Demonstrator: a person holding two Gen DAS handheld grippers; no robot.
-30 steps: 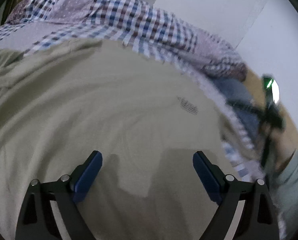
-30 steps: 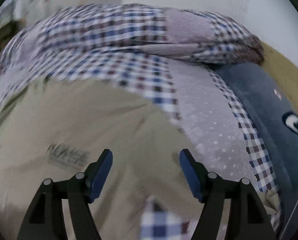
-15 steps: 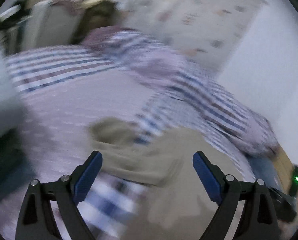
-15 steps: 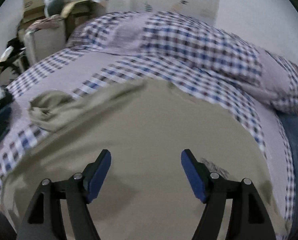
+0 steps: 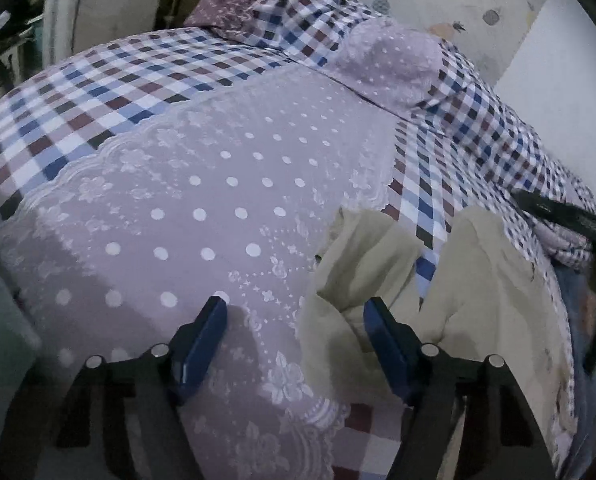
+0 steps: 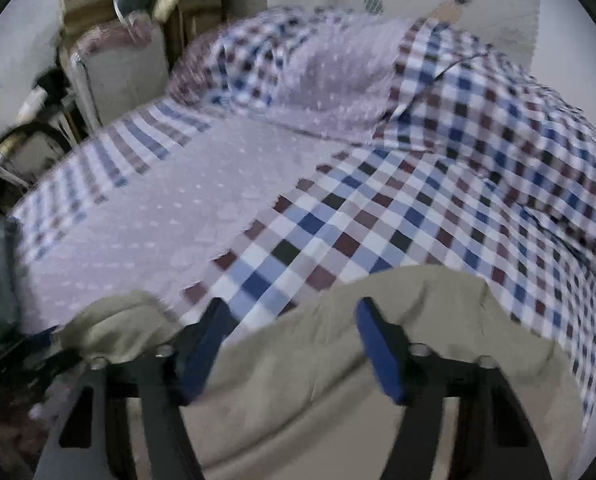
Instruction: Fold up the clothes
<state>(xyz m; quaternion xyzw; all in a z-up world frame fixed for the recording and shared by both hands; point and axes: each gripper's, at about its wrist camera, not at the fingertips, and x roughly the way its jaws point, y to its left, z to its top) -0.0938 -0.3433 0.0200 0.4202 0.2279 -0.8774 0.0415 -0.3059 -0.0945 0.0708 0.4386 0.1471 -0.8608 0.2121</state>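
Both grippers are hanging open and empty over the bed (image 5: 202, 208), the left gripper (image 5: 296, 344) lining up on the khaki shirt (image 6: 337, 380)'s rumpled sleeve (image 5: 357, 264), apparently to pinch it inward, while the right gripper (image 6: 288, 344) is waiting above the body.

checkered and polka-dot lilac bedspread (image 5: 218, 184), matching pillow (image 5: 385, 60) up top, cardboard boxes (image 6: 98, 4) stacked beside the bed.
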